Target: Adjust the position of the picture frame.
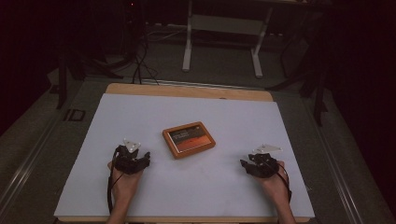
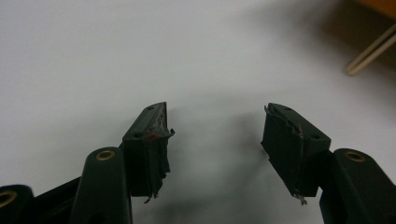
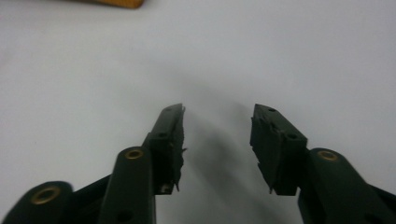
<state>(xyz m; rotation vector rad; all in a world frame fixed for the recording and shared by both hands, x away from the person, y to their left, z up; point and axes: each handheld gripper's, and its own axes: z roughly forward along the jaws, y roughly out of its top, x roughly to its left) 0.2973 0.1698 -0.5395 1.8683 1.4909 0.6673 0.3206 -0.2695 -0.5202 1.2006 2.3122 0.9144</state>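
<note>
Both grippers — left [image 1: 132, 159], right [image 1: 258, 164] — agape, flanking orange box [image 1: 188, 139].

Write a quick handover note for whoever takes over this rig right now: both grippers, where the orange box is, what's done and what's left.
Left gripper: jaws open, nothing between them, low over the white table cover at its near left.
Right gripper: jaws open, nothing between them, at the near right.
Orange box: lies flat at the middle of the cover, between the two grippers and a little beyond them, apart from both.
Done: nothing that shows; the box is untouched.
Left: probably reach in and grasp the box.
</note>
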